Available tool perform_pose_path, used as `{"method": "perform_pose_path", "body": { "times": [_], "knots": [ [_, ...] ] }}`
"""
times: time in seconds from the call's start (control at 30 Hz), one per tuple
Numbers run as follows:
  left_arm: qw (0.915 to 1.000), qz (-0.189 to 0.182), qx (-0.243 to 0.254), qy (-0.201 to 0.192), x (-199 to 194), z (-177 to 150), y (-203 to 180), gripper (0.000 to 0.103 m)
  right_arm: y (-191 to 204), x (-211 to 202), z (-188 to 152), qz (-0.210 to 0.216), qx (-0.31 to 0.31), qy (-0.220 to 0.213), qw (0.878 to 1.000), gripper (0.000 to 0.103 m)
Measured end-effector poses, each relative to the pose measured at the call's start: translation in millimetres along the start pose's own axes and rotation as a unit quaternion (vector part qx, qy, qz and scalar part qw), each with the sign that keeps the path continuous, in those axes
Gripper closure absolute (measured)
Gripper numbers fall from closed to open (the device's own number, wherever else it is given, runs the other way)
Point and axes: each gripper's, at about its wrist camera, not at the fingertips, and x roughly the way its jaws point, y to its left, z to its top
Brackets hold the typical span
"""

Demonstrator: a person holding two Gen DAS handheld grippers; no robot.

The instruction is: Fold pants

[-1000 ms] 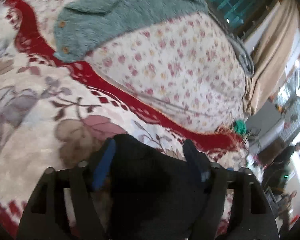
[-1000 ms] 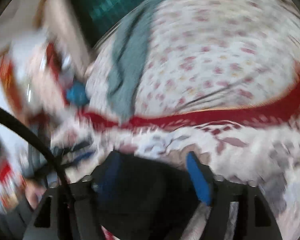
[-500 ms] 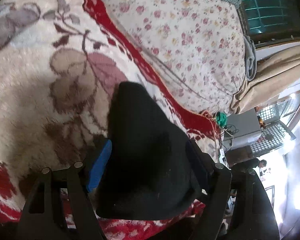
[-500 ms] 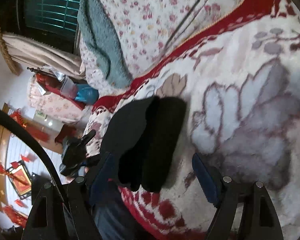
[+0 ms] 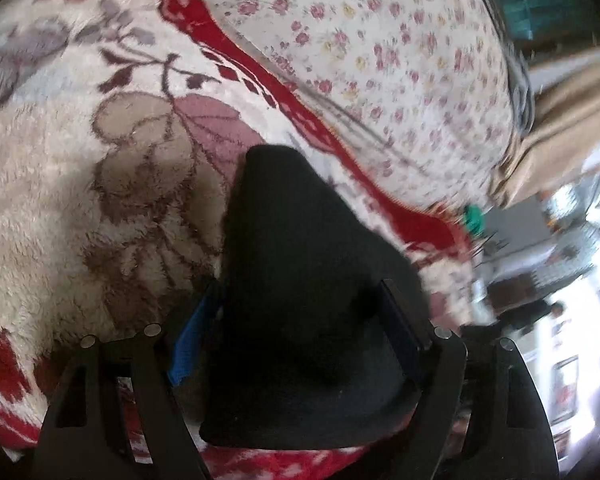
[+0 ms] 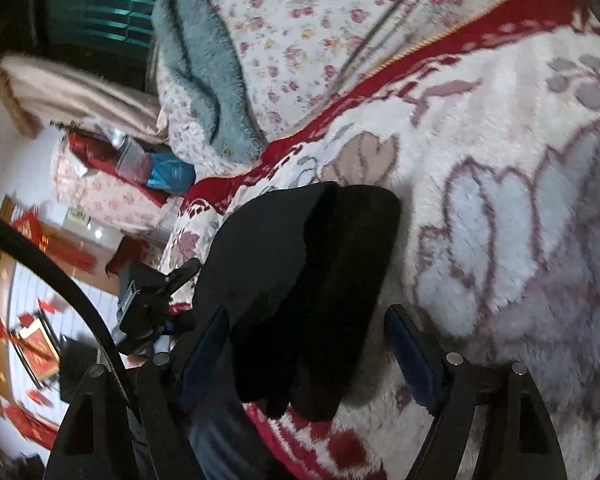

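The black pants [image 5: 300,300] lie folded in a thick bundle on a fluffy cream and red floral blanket [image 5: 60,200]. In the left wrist view the bundle fills the gap between the blue-padded fingers of my left gripper [image 5: 300,340], which stands wide around it. In the right wrist view the same pants [image 6: 308,288] lie between and ahead of my right gripper [image 6: 308,344]. Its jaws stand wide apart, and the right pad [image 6: 410,354] is clear of the cloth. The left gripper [image 6: 156,292] shows at the pants' far side.
A rolled quilt with small pink flowers [image 5: 380,60] and a teal fuzzy garment [image 6: 204,72] lie along the back of the bed. Beige curtains [image 6: 72,96] and cluttered pillows [image 6: 112,184] are beyond. The room floor and a person [image 5: 540,316] show past the bed edge.
Both grippers have tilted down and lowered the black bundle onto the blanket. The right gripper's jaws have come off the cloth and stand open. The views shifted only slightly in the last half second.
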Motion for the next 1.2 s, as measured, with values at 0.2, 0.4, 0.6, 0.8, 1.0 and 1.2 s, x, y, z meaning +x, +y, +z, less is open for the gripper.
{"method": "perform_pose_path", "body": {
  "times": [0.2,0.4,0.6,0.8,1.0,1.2],
  "knots": [
    [0.9965,0.058,0.057,-0.021,1,-8,-16,0.054,10,9,0,-0.045,-0.069,0.008,0.997,0.049],
    [0.9766,0.099,0.176,-0.074,-6,-20,-59,0.066,43,4,-3,-0.117,-0.182,-0.011,0.976,0.066],
    [0.9806,0.052,0.183,-0.049,15,-3,-93,0.066,34,-44,19,-0.134,-0.165,-0.069,0.975,0.067],
    [0.973,0.117,0.198,-0.026,65,-19,-89,0.049,-34,-39,31,-0.126,-0.027,-0.002,0.992,0.051],
    [0.973,0.117,0.195,-0.038,51,-15,-87,0.036,-30,-52,27,-0.117,-0.009,-0.017,0.993,0.049],
    [0.9543,0.137,0.259,-0.06,12,-39,-110,0.036,29,-85,1,-0.164,-0.089,-0.074,0.98,0.049]
  ]
}}
